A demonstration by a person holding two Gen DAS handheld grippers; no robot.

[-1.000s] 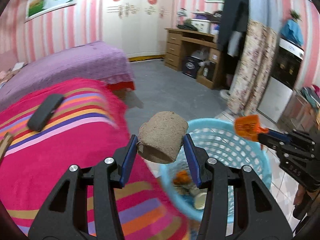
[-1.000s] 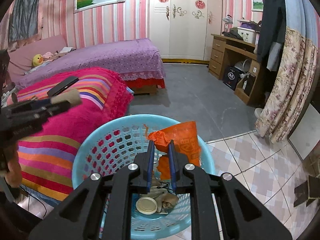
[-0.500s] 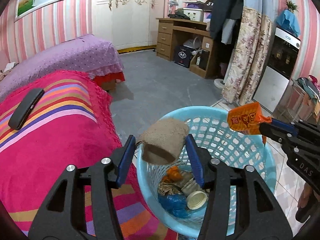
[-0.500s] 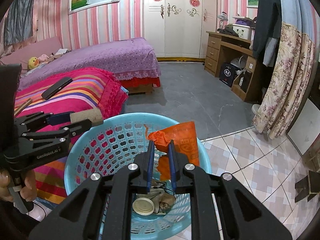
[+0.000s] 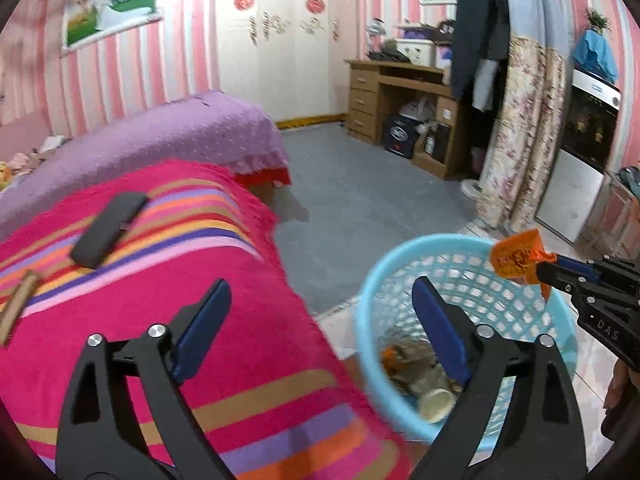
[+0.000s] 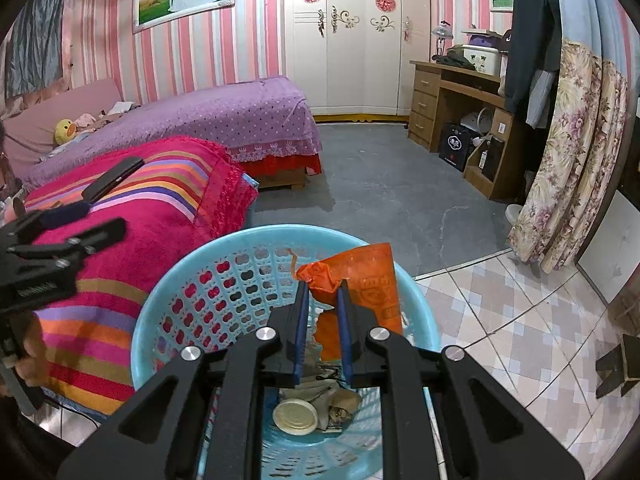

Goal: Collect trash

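A light blue plastic basket (image 6: 192, 276) stands on the floor beside the bed, with a round lid (image 6: 295, 416) and crumpled trash at its bottom; it also shows in the left wrist view (image 5: 404, 264). My right gripper (image 6: 322, 290) is shut on an orange wrapper (image 6: 372, 280) and holds it over the basket; the wrapper also shows in the left wrist view (image 5: 516, 258). My left gripper (image 5: 320, 292) is open and empty, over the bed's edge left of the basket. It appears at the left edge of the right wrist view (image 6: 86, 222).
The striped pink blanket (image 5: 160, 280) covers the near bed, with a black remote (image 5: 108, 230) and a wooden stick (image 5: 18, 304) on it. A purple bed (image 6: 224, 112) lies behind. A wooden desk (image 6: 452, 92) and a floral curtain (image 6: 572, 160) stand at the right.
My left gripper has opened and the brown cardboard roll is gone from its jaws; it has swung left toward the bed. My right gripper still holds the orange wrapper over the basket.
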